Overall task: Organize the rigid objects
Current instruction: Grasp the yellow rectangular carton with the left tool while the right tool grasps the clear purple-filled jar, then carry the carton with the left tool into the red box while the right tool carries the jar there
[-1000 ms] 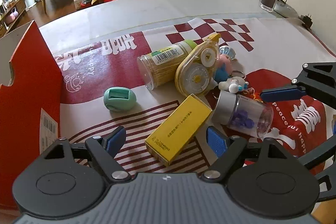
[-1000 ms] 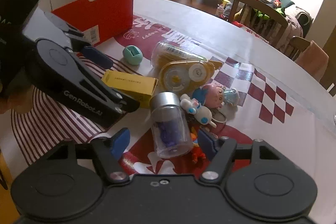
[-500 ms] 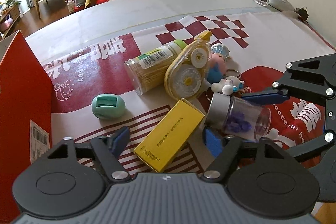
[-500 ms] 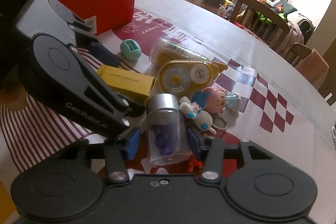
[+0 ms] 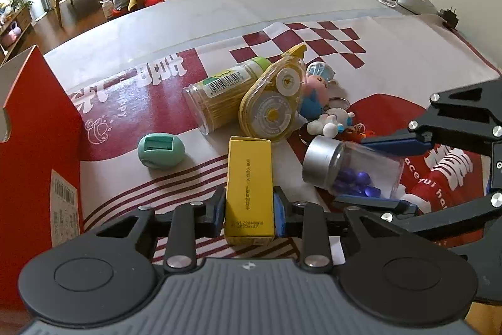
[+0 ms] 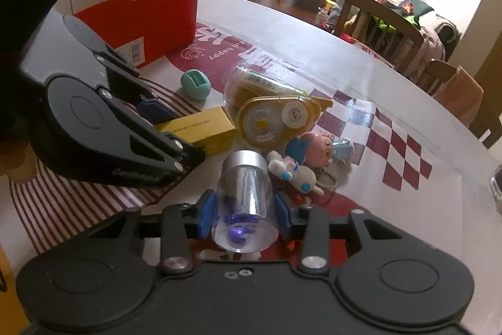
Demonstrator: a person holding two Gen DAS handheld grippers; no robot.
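Yellow box (image 5: 249,187) printed with dark text. Clear jar (image 5: 354,168) capped in silver, blue-purple beads seen inside. Mint-green egg-shaped item (image 5: 160,150). Translucent yellow tape dispenser (image 5: 272,102). Red carton (image 6: 141,18), white barcode label noted. Cloth (image 5: 313,40) patterned in dark-red checks, stripes, white lettering. Blue pads (image 6: 207,212) on black gripper.

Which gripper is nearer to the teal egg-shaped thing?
Left. The left gripper, closing on the yellow box, is just beside the teal egg-shaped thing. The right gripper, around the clear jar, is beyond that box.
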